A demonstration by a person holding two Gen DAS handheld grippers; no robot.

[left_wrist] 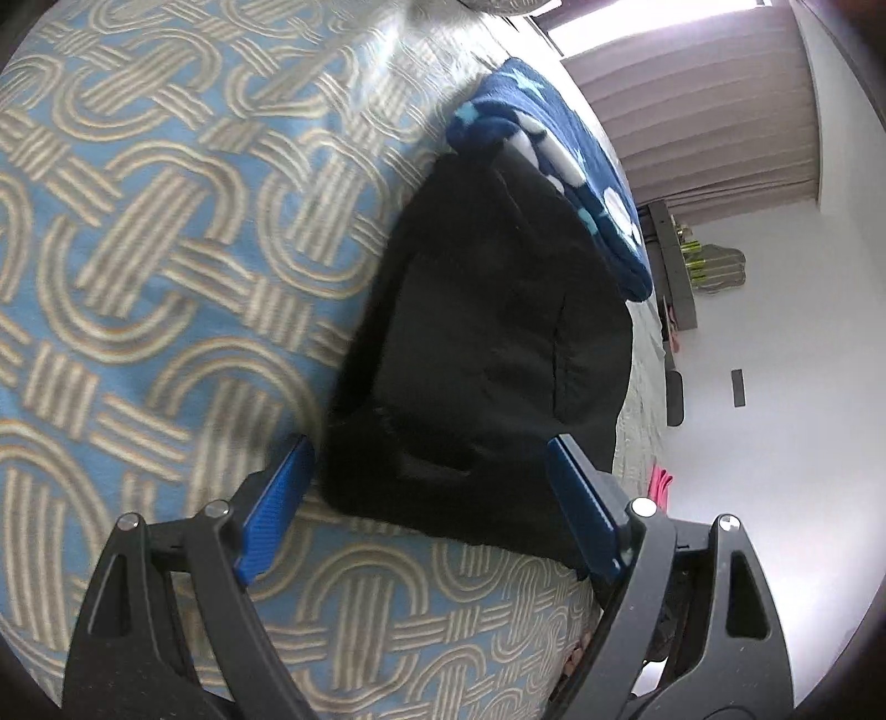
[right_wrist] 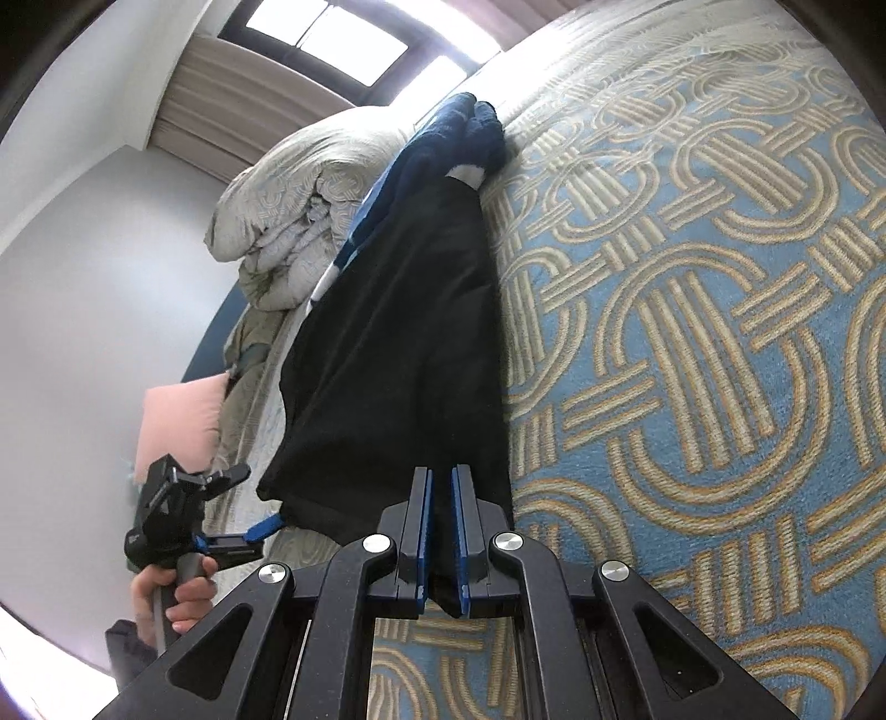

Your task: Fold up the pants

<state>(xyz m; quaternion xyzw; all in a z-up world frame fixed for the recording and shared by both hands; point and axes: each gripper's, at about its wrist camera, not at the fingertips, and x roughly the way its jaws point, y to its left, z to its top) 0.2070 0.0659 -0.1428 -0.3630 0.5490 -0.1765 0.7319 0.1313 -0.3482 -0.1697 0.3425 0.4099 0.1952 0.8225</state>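
Observation:
Black pants (left_wrist: 487, 343) lie on a bed with a blue and beige patterned bedspread (left_wrist: 166, 249). My left gripper (left_wrist: 432, 487) is open, its blue pads either side of the near corner of the pants. In the right wrist view the pants (right_wrist: 398, 343) stretch away from me along the bedspread (right_wrist: 692, 360). My right gripper (right_wrist: 440, 498) is shut on the near edge of the pants. The left gripper (right_wrist: 260, 512) shows there at the other near corner, held by a hand, jaws open.
A dark blue blanket with white shapes (left_wrist: 576, 166) lies just beyond the pants. A bunched quilt (right_wrist: 299, 210) and a pink pillow (right_wrist: 177, 421) lie further along the bed. A white wall (left_wrist: 775, 387), curtains (left_wrist: 709, 111) and a window (right_wrist: 332, 39) are behind.

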